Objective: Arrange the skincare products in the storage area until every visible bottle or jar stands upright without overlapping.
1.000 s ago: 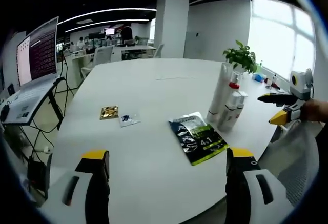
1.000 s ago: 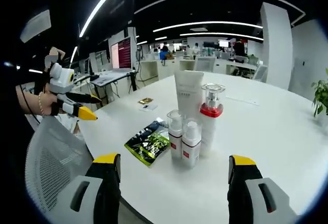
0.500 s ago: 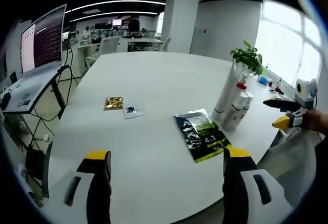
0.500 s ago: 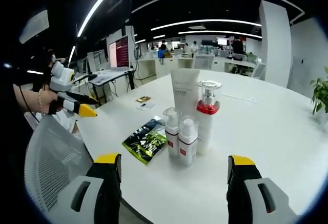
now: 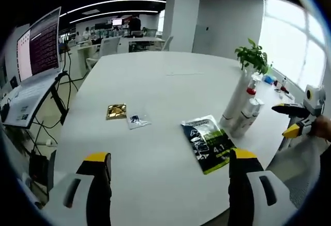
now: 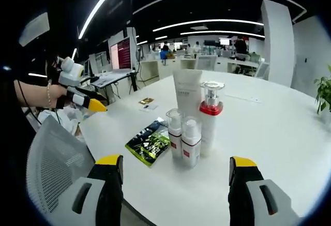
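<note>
Both my claws, left (image 5: 164, 166) and right (image 6: 175, 169), hang spread and empty off the near edge of the white round table (image 6: 269, 133). Near that edge stand upright a white tube (image 6: 187, 92), a red-collared pump bottle (image 6: 209, 117) and two small white bottles (image 6: 186, 140), touching, beside a flat green-black sachet (image 6: 150, 143).

Table (image 6: 289, 148): smooth white top, faint sheen. Green sachet (image 6: 150, 142): glossy printed foil. Tall tube (image 6: 187, 91): matt white plastic. Pump bottle (image 6: 209, 117): clear glossy cap, red collar. Chair back (image 6: 54, 159): grey woven mesh. Small gold packet (image 5: 116, 110): shiny foil.
</note>
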`<state>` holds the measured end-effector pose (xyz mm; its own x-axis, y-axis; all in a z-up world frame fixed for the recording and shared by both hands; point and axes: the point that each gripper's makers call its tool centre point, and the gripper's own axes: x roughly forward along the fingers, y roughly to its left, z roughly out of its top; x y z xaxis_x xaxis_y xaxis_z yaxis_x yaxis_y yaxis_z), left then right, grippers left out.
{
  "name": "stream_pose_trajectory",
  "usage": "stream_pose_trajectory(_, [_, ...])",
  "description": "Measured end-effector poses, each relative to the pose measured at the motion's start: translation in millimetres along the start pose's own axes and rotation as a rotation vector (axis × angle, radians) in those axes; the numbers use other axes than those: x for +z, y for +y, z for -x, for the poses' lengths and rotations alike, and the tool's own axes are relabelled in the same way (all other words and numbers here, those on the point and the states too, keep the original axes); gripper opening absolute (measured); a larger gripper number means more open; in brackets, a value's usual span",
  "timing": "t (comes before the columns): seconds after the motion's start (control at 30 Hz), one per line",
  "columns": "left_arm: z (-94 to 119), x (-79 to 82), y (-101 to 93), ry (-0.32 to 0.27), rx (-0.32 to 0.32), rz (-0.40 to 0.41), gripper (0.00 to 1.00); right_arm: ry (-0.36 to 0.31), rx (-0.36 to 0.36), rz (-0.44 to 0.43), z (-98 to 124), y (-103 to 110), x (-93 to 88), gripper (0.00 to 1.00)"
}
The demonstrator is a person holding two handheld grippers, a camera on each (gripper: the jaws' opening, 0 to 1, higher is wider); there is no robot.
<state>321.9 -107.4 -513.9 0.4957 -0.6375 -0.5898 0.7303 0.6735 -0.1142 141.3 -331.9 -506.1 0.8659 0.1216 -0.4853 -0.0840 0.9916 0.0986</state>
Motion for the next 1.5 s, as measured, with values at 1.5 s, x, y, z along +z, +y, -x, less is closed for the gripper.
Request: stream_pose_trajectory(1.5, [-80.3, -14.7, 27.5, 0.349, 0.097, 0.156, 0.73, 0.031, -0.018, -0.057, -0.9, -8.3, -8.1, 0.87])
